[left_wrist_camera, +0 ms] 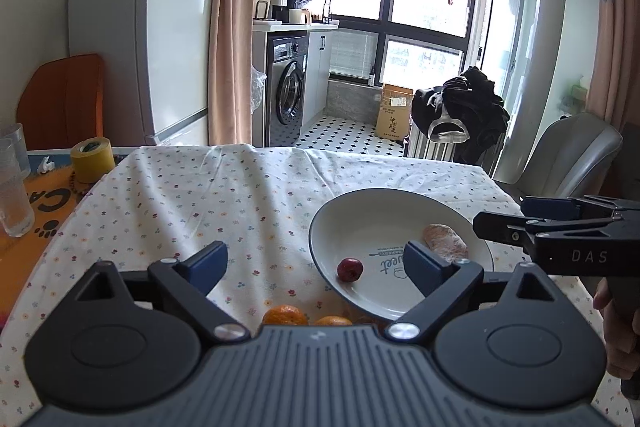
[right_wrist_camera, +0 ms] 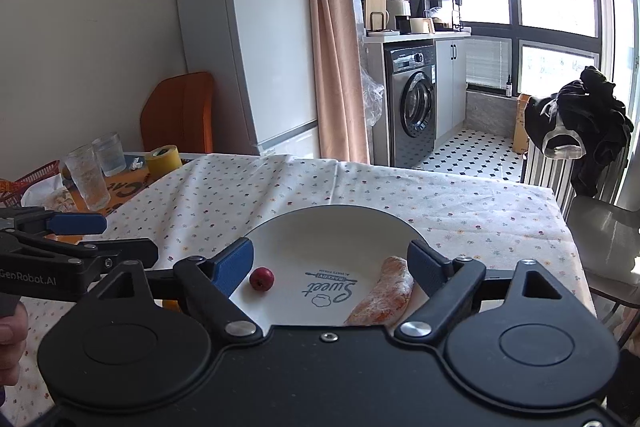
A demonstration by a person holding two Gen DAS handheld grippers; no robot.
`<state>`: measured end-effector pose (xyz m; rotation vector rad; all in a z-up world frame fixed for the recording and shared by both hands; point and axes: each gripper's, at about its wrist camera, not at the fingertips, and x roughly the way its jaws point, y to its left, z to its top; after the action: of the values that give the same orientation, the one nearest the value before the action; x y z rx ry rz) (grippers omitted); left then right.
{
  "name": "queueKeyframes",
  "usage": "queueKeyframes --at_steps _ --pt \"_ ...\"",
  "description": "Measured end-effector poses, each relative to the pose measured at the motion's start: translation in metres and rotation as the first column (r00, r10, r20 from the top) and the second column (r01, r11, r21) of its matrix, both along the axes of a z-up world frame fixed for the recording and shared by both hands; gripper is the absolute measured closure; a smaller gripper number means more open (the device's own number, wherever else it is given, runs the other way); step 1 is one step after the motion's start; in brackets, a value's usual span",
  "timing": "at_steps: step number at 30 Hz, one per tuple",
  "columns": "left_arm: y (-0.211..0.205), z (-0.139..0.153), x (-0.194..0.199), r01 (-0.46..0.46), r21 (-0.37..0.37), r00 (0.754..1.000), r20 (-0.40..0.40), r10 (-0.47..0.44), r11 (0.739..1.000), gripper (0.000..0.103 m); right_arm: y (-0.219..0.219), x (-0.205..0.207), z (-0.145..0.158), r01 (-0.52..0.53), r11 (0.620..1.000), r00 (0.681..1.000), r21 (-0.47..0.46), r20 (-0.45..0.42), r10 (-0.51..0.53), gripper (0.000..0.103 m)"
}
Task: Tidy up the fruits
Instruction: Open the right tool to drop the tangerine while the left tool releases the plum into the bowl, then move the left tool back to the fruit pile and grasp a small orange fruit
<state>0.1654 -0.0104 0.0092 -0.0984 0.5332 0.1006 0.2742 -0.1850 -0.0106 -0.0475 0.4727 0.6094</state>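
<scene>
Two oranges (left_wrist_camera: pixel 285 315) sit on the worktop's near edge under my left gripper (left_wrist_camera: pixel 312 263), jaws released. Right gripper (right_wrist_camera: pixel 331 263) jaws spread over the plate (right_wrist_camera: pixel 340 227) holding a red fruit (right_wrist_camera: pixel 261 278).

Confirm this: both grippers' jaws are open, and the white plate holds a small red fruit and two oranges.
Not quite. The white plate holds the small red fruit and a wrapped orange piece; the two oranges lie on the tablecloth beside it, per the left wrist view. Jaws are open.

Both grippers' fingers (left_wrist_camera: pixel 208 263) spread, empty.
</scene>
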Motion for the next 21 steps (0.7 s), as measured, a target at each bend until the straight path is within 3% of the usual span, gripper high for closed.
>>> queueKeyframes --at_steps 1,5,21 --pt "0.001 0.001 -0.003 0.000 -0.002 1.000 0.001 0.000 1.000 0.009 0.000 -0.005 0.001 -0.008 1.000 1.000 0.000 0.010 0.008 0.007" --pt "0.003 0.004 -0.015 0.003 -0.003 1.000 0.004 -0.003 1.000 0.009 0.005 -0.019 0.003 -0.046 0.999 0.998 -0.011 0.029 0.047 0.000" --pt "0.018 -0.002 -0.059 -0.025 -0.026 1.000 0.008 0.025 0.999 0.008 0.011 -0.057 0.004 -0.094 0.996 0.995 0.006 0.022 0.094 0.000"
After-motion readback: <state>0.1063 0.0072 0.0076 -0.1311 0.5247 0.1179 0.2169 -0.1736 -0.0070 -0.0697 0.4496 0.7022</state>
